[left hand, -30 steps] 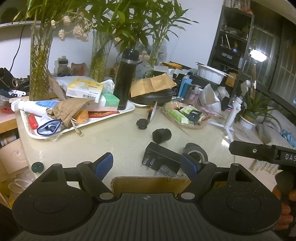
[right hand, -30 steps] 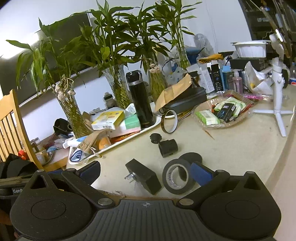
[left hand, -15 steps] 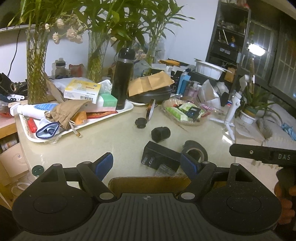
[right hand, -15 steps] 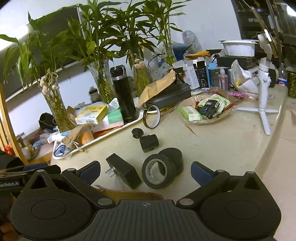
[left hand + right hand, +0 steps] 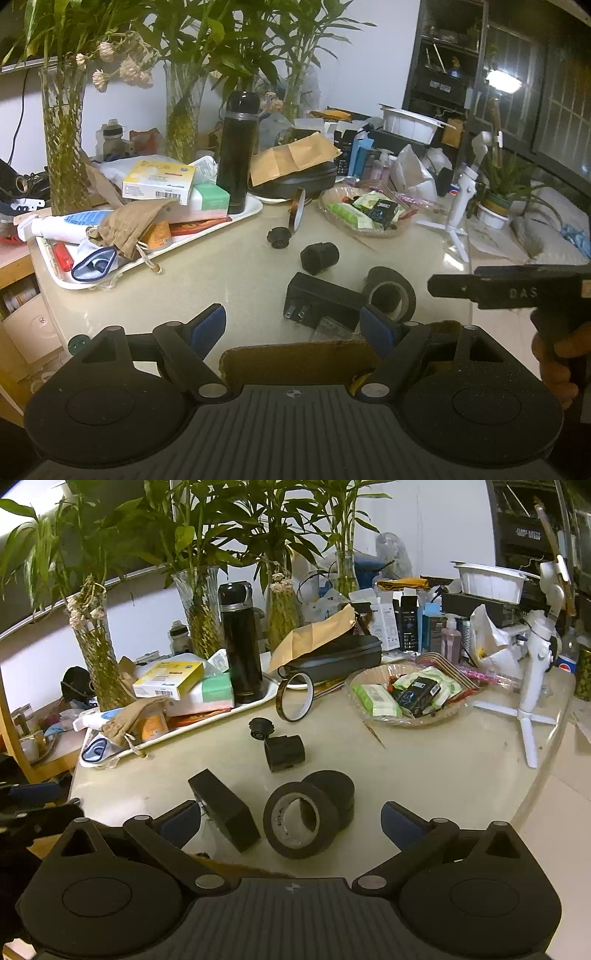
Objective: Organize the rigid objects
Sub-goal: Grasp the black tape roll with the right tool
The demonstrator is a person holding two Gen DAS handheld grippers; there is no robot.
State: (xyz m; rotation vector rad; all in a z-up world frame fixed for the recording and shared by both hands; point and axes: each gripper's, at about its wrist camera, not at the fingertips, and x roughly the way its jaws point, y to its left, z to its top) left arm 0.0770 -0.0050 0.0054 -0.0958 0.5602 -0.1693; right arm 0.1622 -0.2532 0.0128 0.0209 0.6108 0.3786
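Hovering right tongs [image 5: 290,818], open, frame black tape roll [image 5: 301,819].

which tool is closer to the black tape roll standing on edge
Right. The right tool has the black tape roll standing on its edge between its open fingertips. The left tool sits off to one side, with the roll just beyond its right-hand fingertip.

Bamboo vases [image 5: 199,609] stand behind a cluttered white tray [image 5: 255,703] on the table [image 5: 424,771].
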